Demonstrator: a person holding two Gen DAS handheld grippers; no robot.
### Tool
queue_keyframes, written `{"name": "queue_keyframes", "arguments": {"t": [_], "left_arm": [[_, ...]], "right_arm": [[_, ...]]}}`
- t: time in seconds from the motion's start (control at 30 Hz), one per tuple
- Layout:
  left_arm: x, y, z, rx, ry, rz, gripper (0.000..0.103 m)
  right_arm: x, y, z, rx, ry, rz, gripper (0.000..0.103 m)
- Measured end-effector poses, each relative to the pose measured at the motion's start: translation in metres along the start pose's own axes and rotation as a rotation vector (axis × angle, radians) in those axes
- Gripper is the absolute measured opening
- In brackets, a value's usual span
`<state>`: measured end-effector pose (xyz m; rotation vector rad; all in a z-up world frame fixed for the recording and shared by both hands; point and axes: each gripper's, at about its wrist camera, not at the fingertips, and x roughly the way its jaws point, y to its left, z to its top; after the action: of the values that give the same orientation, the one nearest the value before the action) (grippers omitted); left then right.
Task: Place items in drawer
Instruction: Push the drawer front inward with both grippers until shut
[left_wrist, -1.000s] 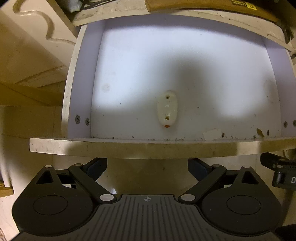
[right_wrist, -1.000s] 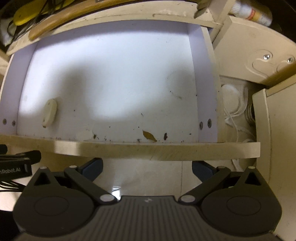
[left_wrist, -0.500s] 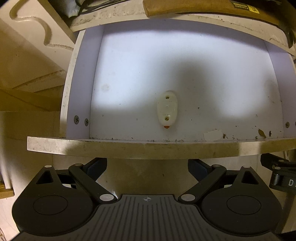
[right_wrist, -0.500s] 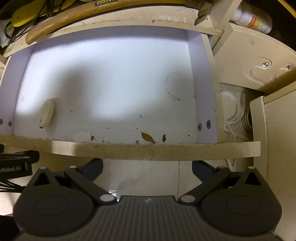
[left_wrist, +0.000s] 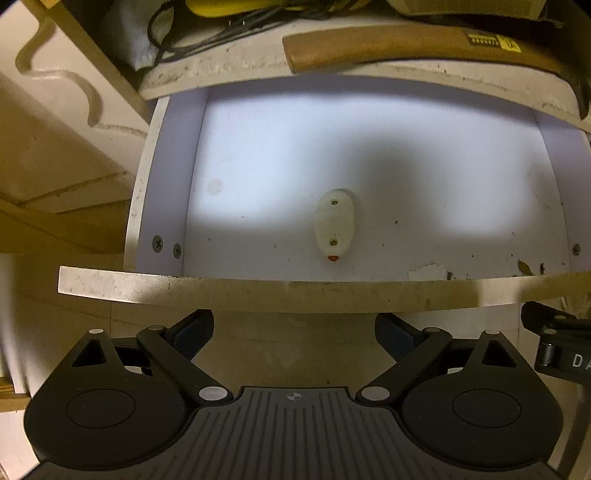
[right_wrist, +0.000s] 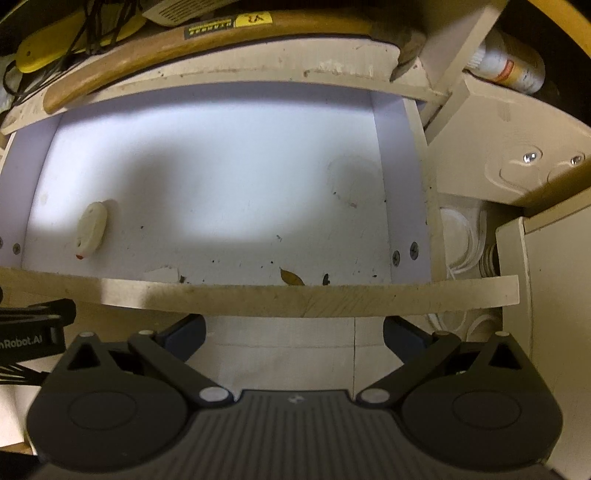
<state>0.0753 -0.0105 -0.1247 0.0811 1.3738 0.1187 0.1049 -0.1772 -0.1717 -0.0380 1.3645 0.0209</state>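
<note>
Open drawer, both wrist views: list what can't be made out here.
- Hammer head: left wrist view, hidden past the right edge and in shadow; label print too small to read.
- Bottle: right wrist view, cut off by the cabinet panel; text blurred.
- Left gripper and right gripper: fingertips hidden under the drawer front.
- White oval fitting: purpose unclear.

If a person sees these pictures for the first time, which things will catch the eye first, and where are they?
First comes the open drawer, its pale floor brightly lit and almost bare. A small white oval fitting with two screws sits near the front, left of the middle, with a dry leaf lying by the front wall further right. Above the drawer, a hammer with a wooden handle rests on the shelf, and both tools, left and right, wait open and empty.
</note>
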Motion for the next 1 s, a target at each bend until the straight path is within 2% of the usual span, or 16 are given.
{"name": "queue_keyframes", "arguments": {"t": [0.63,1.0], "left_arm": [[0.004,0.001,-0.018,-0.047,-0.078,0.003,0.097],[-0.006,0.001,-0.025,-0.060,-0.137,0.017,0.097]], "right_arm": [[0.003,0.009,0.018,-0.001,-0.101,-0.023,0.103],[0.002,0.012,0.029,-0.006,-0.168,-0.036,0.103]]}}
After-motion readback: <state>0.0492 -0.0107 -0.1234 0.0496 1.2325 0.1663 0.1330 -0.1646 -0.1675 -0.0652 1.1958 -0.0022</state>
